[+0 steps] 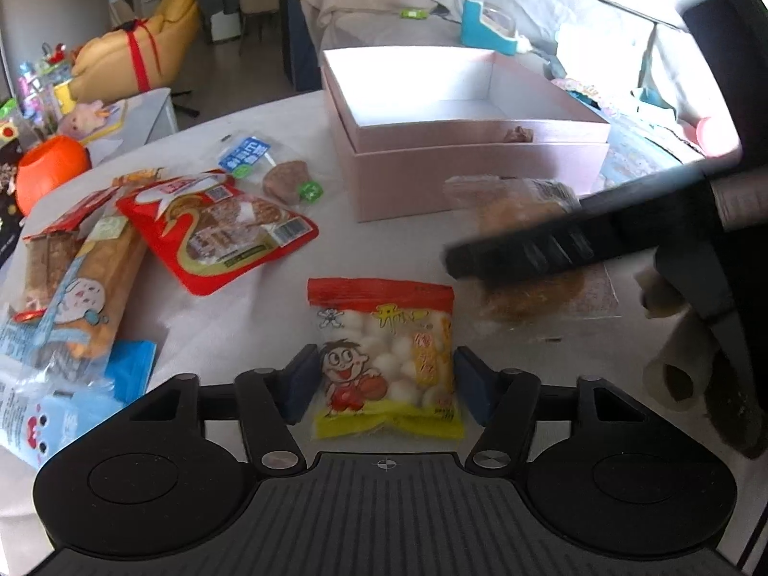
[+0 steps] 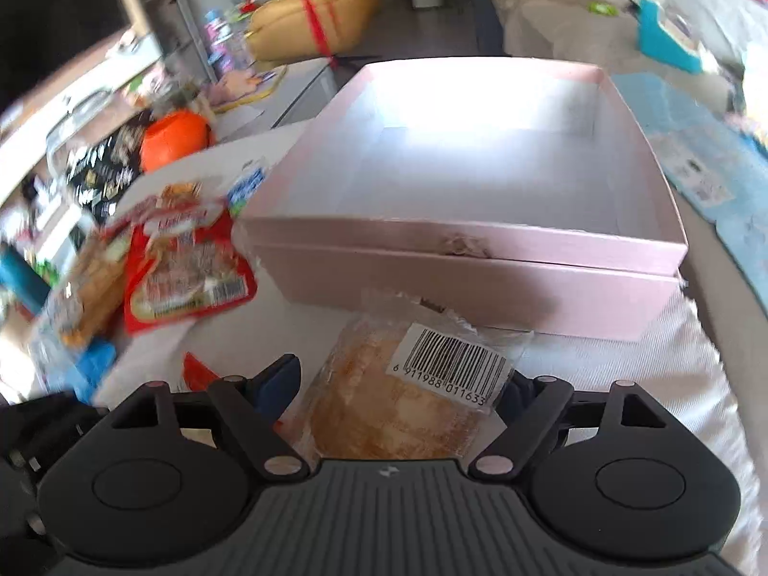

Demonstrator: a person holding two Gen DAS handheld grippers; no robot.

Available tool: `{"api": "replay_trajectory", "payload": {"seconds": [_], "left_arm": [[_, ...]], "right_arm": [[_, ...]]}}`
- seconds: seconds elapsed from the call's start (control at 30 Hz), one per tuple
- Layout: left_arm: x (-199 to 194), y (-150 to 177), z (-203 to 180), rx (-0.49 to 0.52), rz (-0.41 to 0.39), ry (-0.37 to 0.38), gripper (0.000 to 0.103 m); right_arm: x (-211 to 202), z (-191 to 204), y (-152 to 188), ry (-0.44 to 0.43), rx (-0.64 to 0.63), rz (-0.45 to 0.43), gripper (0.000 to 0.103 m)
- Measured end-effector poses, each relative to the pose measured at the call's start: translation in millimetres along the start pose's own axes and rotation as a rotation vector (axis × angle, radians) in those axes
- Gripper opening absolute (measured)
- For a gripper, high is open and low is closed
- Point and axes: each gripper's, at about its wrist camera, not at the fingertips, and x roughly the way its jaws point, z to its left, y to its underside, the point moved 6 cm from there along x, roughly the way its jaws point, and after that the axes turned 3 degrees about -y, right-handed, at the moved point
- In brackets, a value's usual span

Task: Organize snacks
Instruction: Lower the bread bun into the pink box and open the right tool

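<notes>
Milk-ball snack packet [image 1: 384, 360] sits between the left gripper [image 1: 384, 381] pads, jaws apart; light, crinkly, take its sides. Right gripper [image 2: 401, 396] straddles the wrapped pastry [image 2: 398, 398], grip unclear.

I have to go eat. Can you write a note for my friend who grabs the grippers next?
Left hand-held gripper: around the candy bag; grip not clear.
Right hand-held gripper: around the wrapped cake; whether it squeezes, can't tell.
Pink box: open, looks empty.
Red pouch and other snacks lie left on the table.
Done: nothing boxed yet.
Left: put every snack in the box.
</notes>
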Motion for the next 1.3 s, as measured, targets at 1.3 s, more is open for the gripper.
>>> {"api": "replay_trajectory", "payload": {"seconds": [1.3], "left_arm": [[24.1,-144.6,24.7,-0.254,-0.289,0.194,0.060]], "right_arm": [[-94.1,-49.9,-138.9,0.031,-0.084,-0.332,0.084]]}}
